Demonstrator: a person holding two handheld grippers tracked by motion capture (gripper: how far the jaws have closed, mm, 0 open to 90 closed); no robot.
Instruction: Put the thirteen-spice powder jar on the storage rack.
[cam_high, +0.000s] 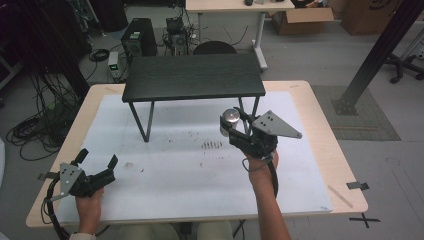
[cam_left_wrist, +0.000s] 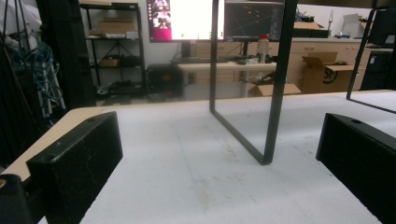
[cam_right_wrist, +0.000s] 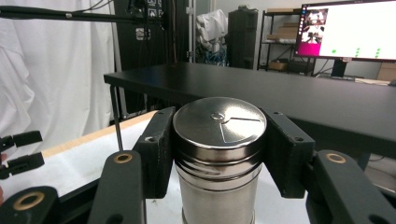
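White-covered table (cam_high: 165, 190) in a lab, cables and boxes on the floor behind it.

Near, lower left of the high view: left gripper (cam_high: 96, 161) low over the mat, jaws spread apart, nothing between them. Leave parked there, clear of the working path.

Middle, right of centre in the high view: right gripper (cam_high: 231, 126) clamped on a steel shaker (cam_high: 230, 120), held upright just in front of the small black shelf (cam_high: 194, 76). In the right gripper view, centre frame: both pads pressed against the can's sides just below the lid (cam_right_wrist: 219, 122), lid top roughly level with the shelf's front edge (cam_right_wrist: 196, 91).

Likely step in hand: placement of the shaker on the shelf top. Recommended handling:
- Keep the can vertical; grip sits high, so risk of swing at the base.
- Raise until the base clears the front edge, then advance over the top.
- Lower to full contact before release.
- Avoid the shelf leg (cam_high: 255, 107) just beside the gripper.

Far, upper frame: desk, computer tower, cartons.
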